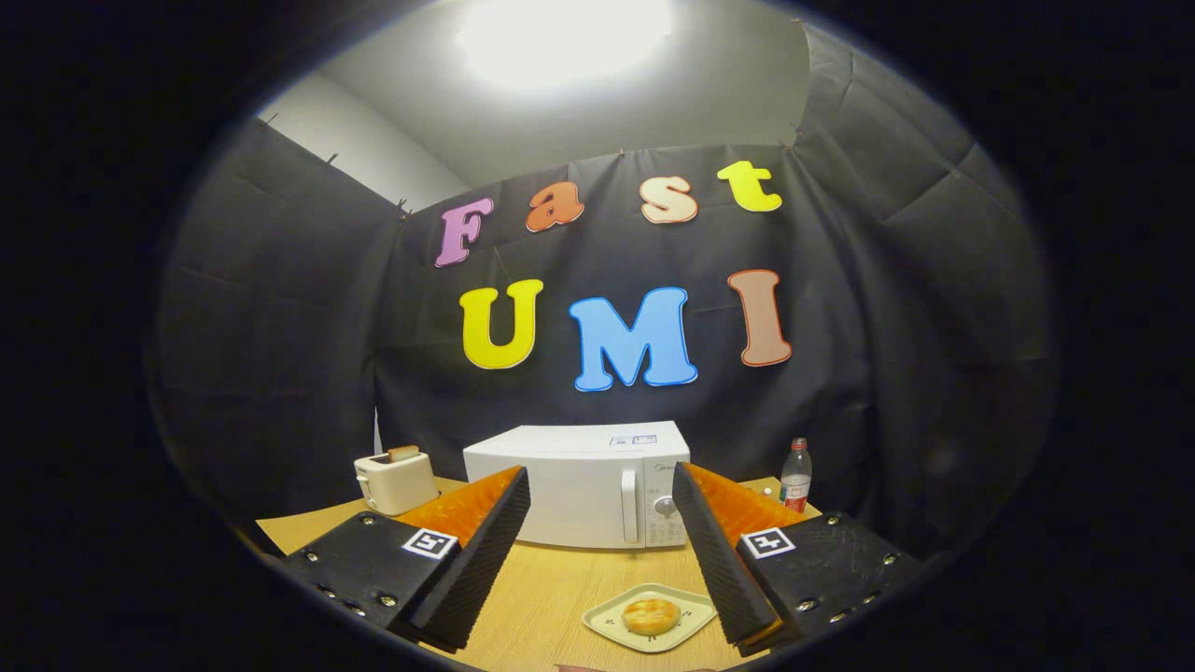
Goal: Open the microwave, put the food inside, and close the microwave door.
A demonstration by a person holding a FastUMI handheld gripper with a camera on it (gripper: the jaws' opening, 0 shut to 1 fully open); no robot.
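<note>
While tongs (600, 499) gape: one microwave (579, 485) | one bun (651, 615) | one toaster (396, 480)

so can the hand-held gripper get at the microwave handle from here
Probably yes. The hand-held gripper is open and holds nothing, and the microwave stands beyond the fingers with its door shut and the handle facing them. Only bare table lies between; the plate sits low, near the right finger.

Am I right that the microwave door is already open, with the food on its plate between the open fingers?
Not quite: in the gripper view the microwave door is shut, its handle flush at the front. The rest holds: the food sits on its plate between the open fingers of the gripper.
</note>
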